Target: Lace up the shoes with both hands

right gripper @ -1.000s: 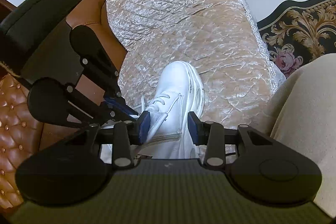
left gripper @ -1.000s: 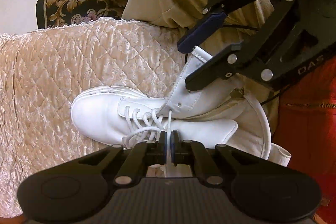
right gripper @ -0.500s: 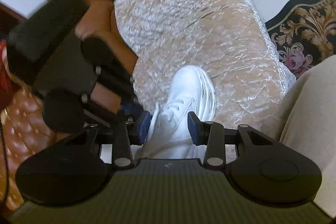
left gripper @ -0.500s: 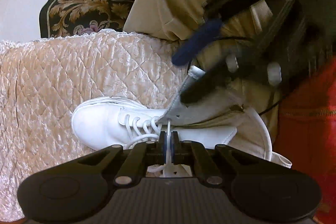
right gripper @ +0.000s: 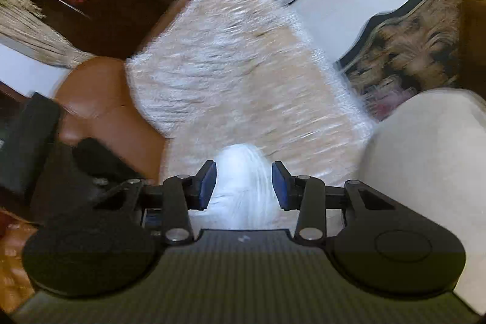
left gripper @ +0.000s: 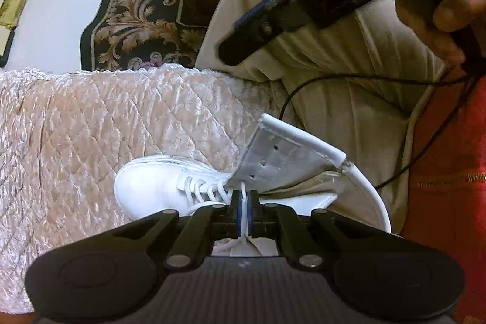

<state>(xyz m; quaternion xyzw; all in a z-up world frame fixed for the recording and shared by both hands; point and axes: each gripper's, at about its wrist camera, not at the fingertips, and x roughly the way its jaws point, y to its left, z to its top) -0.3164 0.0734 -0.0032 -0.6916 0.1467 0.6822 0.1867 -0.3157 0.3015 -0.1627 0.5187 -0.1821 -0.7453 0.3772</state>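
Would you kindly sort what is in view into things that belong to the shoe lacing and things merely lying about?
In use:
- shoe
- lace, pinched in the shut left tongs
- right tongs, open, nothing between the pads

Lying about:
- quilted cover under the shoe
- patterned rug
- black cable
- brown leather seat
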